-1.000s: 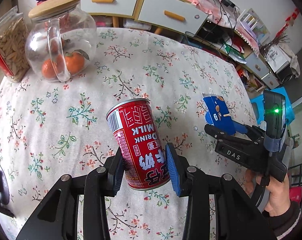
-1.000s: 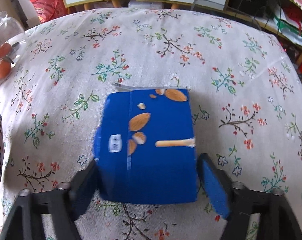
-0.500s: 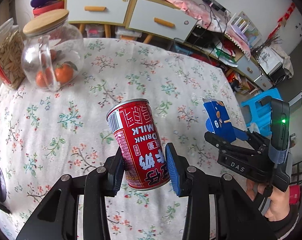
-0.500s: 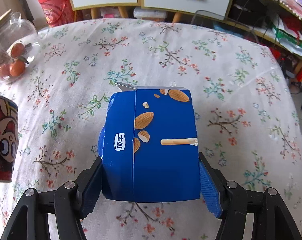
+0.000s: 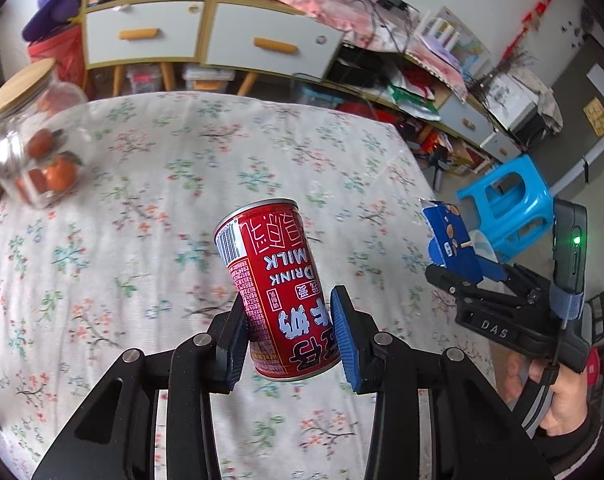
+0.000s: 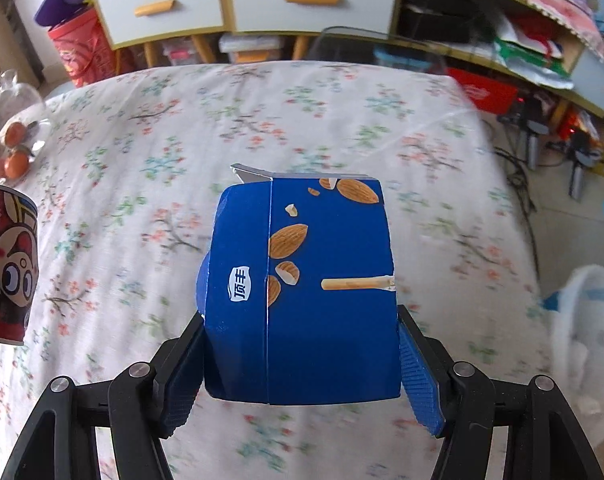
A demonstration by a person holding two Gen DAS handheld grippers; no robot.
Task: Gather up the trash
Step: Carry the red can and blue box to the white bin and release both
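Both pieces were up off the flowered tablecloth (image 5: 149,208)! The left gripper (image 5: 289,332) pinched the red can (image 5: 279,284), tilted, narrow-set jaws, "DRINK MILK" showing. The right gripper (image 6: 302,364), spread wide, clamped the blue almond-stick box (image 6: 302,292), torn top forward. Carrying stage, I'd say; next needs a bin, perhaps that blurred white basket (image 6: 586,344). Beyond: a glass jar (image 5: 33,148) of oranges.
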